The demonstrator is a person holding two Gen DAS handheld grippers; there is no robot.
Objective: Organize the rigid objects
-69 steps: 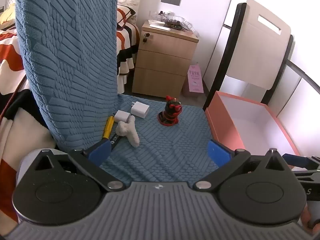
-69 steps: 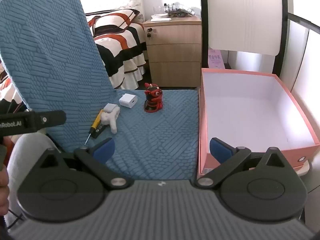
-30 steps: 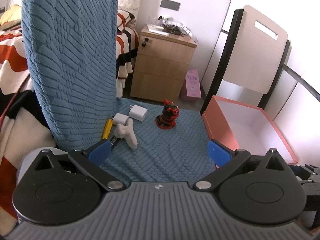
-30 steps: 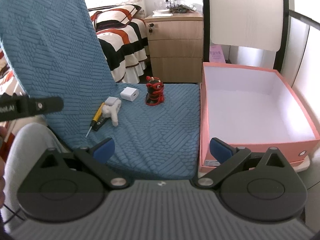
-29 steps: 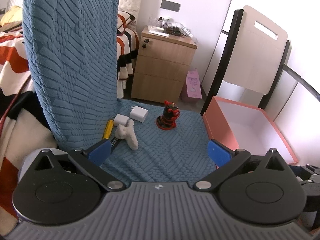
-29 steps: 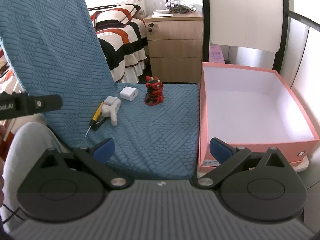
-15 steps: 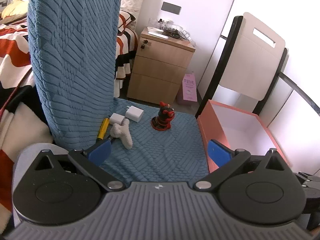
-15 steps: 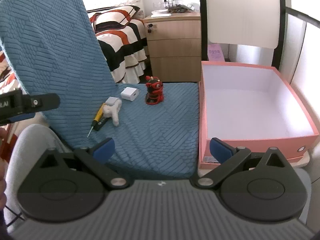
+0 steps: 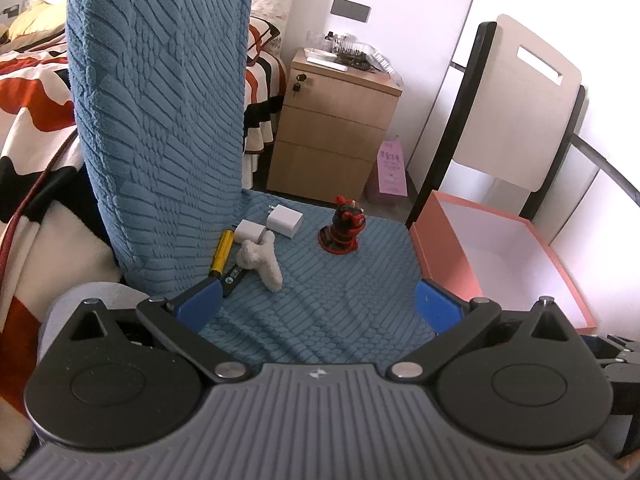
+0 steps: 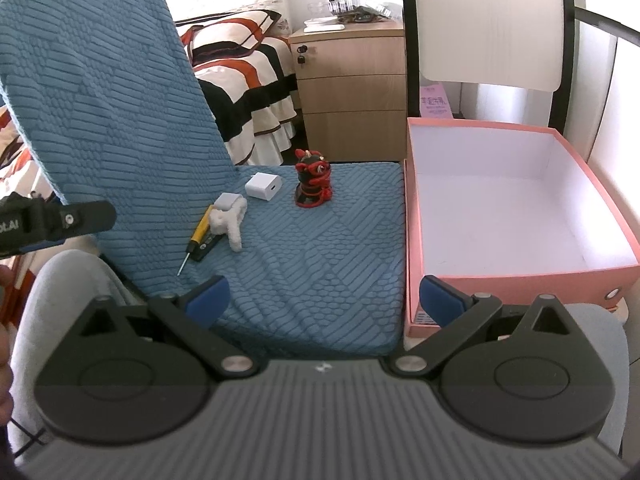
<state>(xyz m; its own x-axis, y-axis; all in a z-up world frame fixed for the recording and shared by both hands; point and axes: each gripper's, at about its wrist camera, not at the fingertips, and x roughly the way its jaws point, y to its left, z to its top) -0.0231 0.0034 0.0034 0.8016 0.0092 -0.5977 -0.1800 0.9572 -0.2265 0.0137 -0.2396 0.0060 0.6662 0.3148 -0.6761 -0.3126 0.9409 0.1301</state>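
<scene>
On the blue chair seat point(image 9: 336, 280) point(image 10: 320, 248) stand a red-and-black figurine point(image 9: 344, 230) point(image 10: 314, 183), two white chargers point(image 9: 285, 221) point(image 10: 263, 186), a white fuzzy toy point(image 9: 262, 260) point(image 10: 230, 224) and a yellow-handled screwdriver point(image 9: 221, 252) point(image 10: 198, 233). An empty pink box point(image 9: 492, 256) point(image 10: 516, 200) sits right of the seat. My left gripper point(image 9: 318, 304) and right gripper point(image 10: 324, 294) hang open, well short of the objects, holding nothing. The left gripper's body point(image 10: 56, 220) shows at the right wrist view's left edge.
The chair's tall blue backrest point(image 9: 160, 100) point(image 10: 100, 100) rises at left. A wooden nightstand point(image 9: 336, 128) point(image 10: 352, 80) and a striped bed point(image 10: 248, 72) stand behind. A white folding chair back point(image 9: 524, 112) point(image 10: 488, 20) rises behind the box.
Both grippers have drawn back and risen a little, so the objects look smaller and farther. Nothing on the seat has moved.
</scene>
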